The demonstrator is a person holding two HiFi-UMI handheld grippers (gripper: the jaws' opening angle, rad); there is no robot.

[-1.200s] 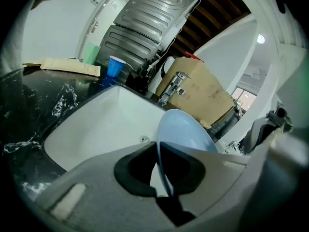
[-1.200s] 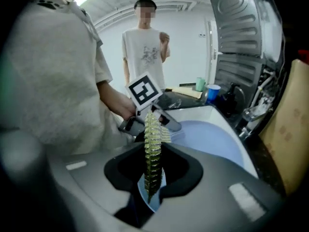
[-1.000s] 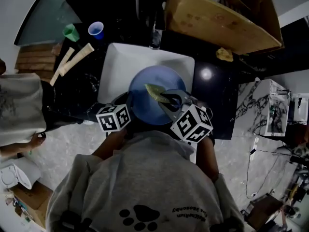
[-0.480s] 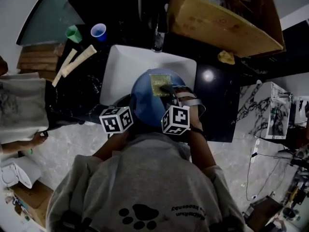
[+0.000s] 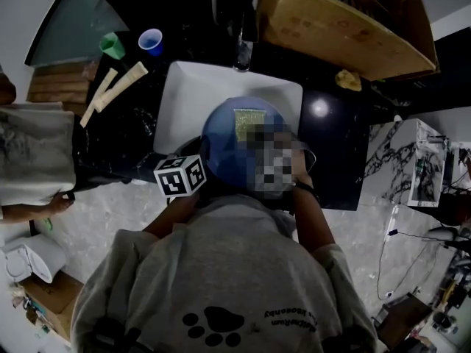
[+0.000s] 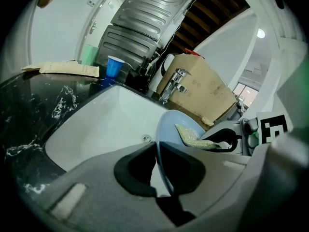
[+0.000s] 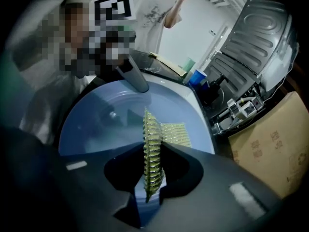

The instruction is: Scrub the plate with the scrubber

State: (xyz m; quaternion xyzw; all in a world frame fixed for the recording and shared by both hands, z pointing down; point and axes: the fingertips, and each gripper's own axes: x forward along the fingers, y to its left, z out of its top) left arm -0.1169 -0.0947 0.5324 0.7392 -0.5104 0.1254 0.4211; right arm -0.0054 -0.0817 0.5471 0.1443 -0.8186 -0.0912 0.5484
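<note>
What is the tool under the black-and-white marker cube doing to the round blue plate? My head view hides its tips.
Observer: In its own view, the left gripper has its jaws pinched on the round blue plate at the rim.
Visitor: And the yellow-green patch on the plate?
Observer: A flat yellow-green mesh scrubber; the right gripper clamps one end edge-on, the other end bends flat against the plate.
Visitor: Is the plate lying in the basin?
Observer: It is carried by its rim; the white rectangular sink has its small metal drain showing uncovered beside it.
</note>
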